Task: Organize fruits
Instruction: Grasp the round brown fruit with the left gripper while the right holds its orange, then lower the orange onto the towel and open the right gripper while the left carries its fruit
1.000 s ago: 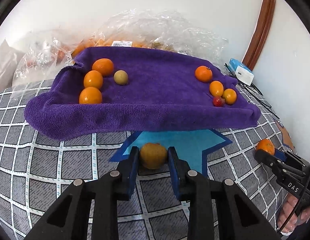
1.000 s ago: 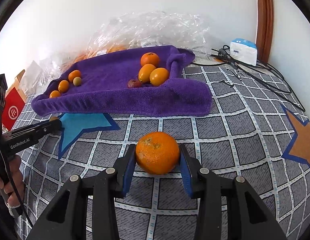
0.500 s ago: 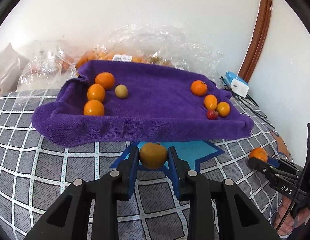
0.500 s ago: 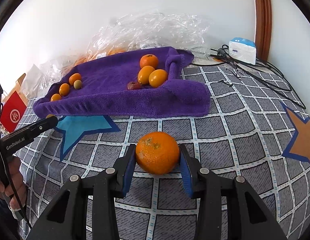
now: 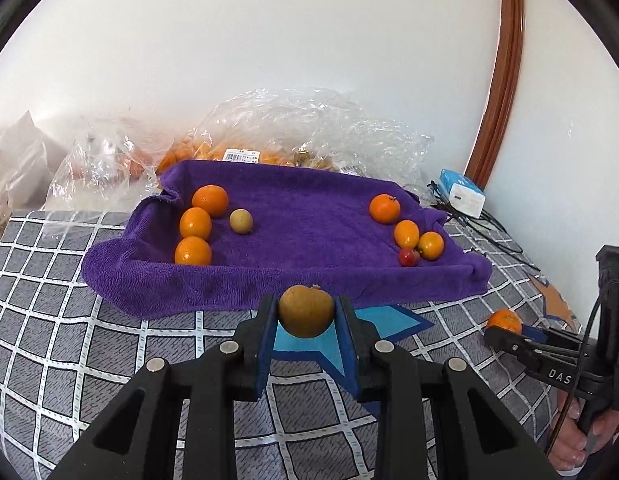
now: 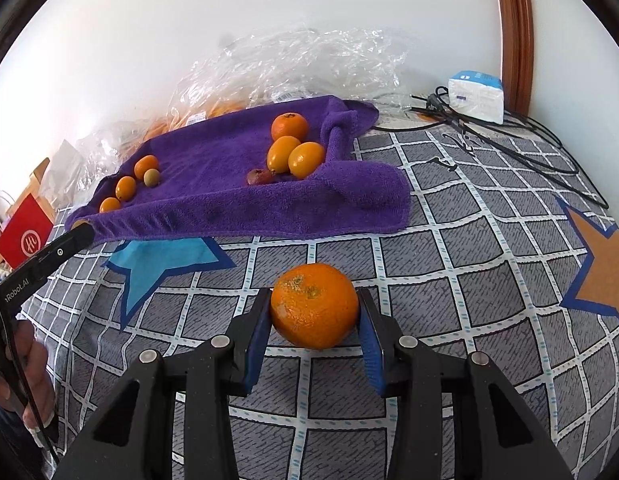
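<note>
Both fruits are getting lifted off the bed now, toward the purple towel [image 5: 309, 236]. Left gripper [image 5: 306, 316] jaws are pinching the brownish fruit [image 5: 306, 311], higher than a second ago; right gripper [image 6: 314, 312] jaws are squeezing the orange [image 6: 314, 305]. Drop-off's looking next.

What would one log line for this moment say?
left gripper: shut on brownish fruit | right gripper: shut on orange | purple towel: eight fruits

Both grippers [image 5: 306, 312] [image 6: 314, 308] clamped, level.
</note>
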{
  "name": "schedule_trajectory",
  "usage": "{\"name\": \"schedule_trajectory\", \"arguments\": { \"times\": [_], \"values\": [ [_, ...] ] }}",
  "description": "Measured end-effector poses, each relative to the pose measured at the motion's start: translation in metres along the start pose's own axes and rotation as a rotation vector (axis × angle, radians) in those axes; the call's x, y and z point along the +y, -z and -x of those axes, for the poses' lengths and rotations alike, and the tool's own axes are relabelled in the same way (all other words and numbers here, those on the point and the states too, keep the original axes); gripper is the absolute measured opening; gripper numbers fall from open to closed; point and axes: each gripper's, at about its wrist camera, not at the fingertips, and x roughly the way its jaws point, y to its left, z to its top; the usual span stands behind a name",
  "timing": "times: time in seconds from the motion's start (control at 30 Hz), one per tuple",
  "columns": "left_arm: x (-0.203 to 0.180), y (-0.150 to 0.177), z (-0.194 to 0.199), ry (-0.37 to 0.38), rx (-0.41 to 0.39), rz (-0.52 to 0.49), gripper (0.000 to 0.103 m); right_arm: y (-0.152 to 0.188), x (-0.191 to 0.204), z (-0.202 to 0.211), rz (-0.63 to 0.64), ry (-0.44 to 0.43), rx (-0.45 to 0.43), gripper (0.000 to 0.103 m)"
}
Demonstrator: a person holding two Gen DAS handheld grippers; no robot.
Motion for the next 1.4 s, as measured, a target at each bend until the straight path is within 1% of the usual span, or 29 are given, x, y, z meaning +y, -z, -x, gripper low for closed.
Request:
{"name": "schedule_trajectory", "arguments": {
  "times": [0.13, 0.2, 0.33, 0.47, 0.53, 0.73, 0.8, 0.9, 1.0, 1.1, 1.2, 1.3, 1.4],
  "values": [
    [0.001, -0.001, 0.008, 0.020, -0.029, 0.016, 0.028, -0.001, -0.001, 0.000, -0.008, 0.015, 0.004, 0.041],
    [0.002, -0.001, 0.009, 0.016, -0.040, 0.019, 0.028, 0.000, -0.003, 0.005, -0.021, 0.032, -0.013, 0.041],
    [0.006, -0.003, 0.010, -0.003, -0.045, 0.033, 0.028, 0.000, -0.005, 0.015, -0.051, 0.009, -0.020, 0.041],
    [0.017, -0.006, 0.013, -0.022, -0.059, 0.072, 0.028, -0.009, 0.005, 0.026, 0.008, 0.028, -0.046, 0.041],
    [0.024, -0.008, 0.014, -0.026, -0.066, 0.101, 0.028, -0.016, 0.008, 0.031, 0.020, 0.021, -0.058, 0.041],
    [0.043, -0.013, 0.018, -0.066, -0.082, 0.166, 0.028, -0.049, 0.022, 0.036, 0.021, -0.012, -0.097, 0.041],
    [0.046, -0.017, 0.020, -0.105, -0.080, 0.158, 0.028, -0.060, 0.027, 0.035, 0.026, -0.010, -0.102, 0.041],
    [0.055, -0.027, 0.027, -0.139, -0.083, 0.150, 0.028, -0.078, 0.034, 0.035, 0.043, -0.022, -0.115, 0.041],
    [0.067, -0.042, 0.032, -0.130, -0.074, 0.156, 0.028, -0.098, 0.037, 0.034, 0.062, -0.013, -0.134, 0.041],
    [0.074, -0.058, 0.033, -0.141, -0.067, 0.139, 0.028, -0.117, 0.037, 0.028, 0.070, -0.002, -0.147, 0.041],
    [0.084, -0.072, 0.030, -0.112, -0.055, 0.165, 0.028, -0.134, 0.036, 0.018, 0.069, -0.005, -0.150, 0.041],
    [0.090, -0.084, 0.021, -0.095, -0.040, 0.190, 0.028, -0.147, 0.038, 0.002, 0.077, -0.019, -0.128, 0.041],
    [0.093, -0.091, 0.007, -0.091, -0.024, 0.186, 0.028, -0.152, 0.045, -0.021, 0.097, -0.039, -0.095, 0.041]
  ]
}}
